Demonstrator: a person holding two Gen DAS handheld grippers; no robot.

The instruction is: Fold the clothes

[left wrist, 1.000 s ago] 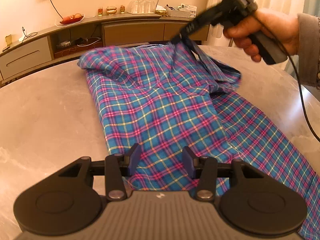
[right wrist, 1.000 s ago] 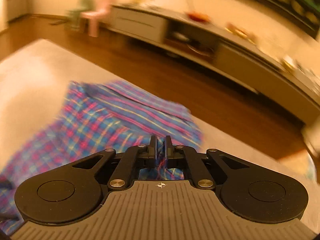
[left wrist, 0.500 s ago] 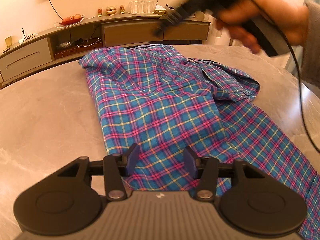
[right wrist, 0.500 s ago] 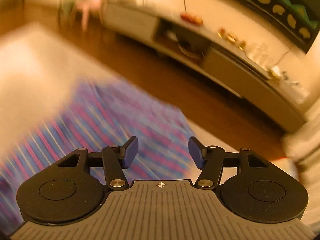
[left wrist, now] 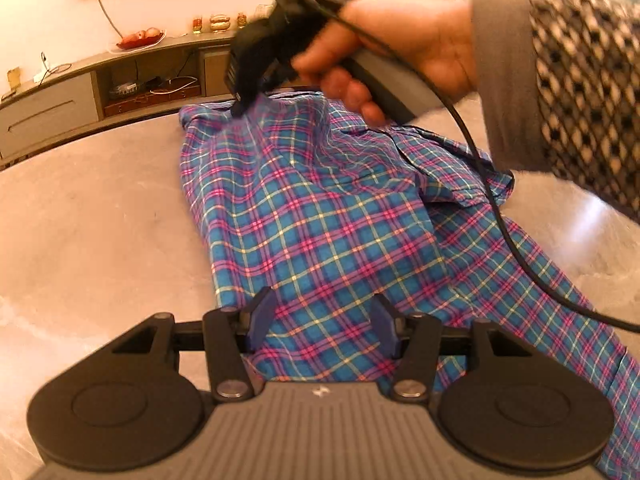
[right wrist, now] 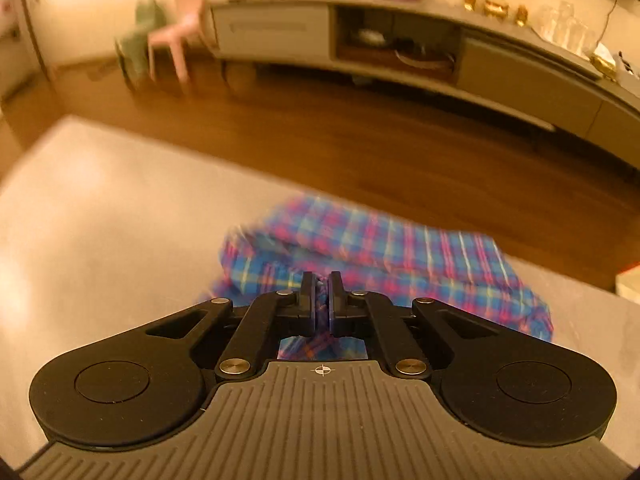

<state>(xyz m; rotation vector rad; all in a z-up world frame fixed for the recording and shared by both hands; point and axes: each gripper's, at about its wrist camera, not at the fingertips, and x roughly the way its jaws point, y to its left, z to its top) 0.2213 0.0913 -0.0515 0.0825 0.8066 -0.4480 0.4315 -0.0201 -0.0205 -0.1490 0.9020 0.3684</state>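
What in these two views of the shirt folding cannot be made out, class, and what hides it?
- Shirt, near hem: left wrist view, hidden behind the left claw.
- Shirt's right end: same view, cut off by the frame edge.
- Fabric pinched in the right claw: right wrist view, motion blur hides which part.
- Small items on the sideboard: both views, too small and blurred.

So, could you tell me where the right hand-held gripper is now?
In the left wrist view, the right hand-held gripper is at the shirt's far edge, upper centre, shut on the fabric.
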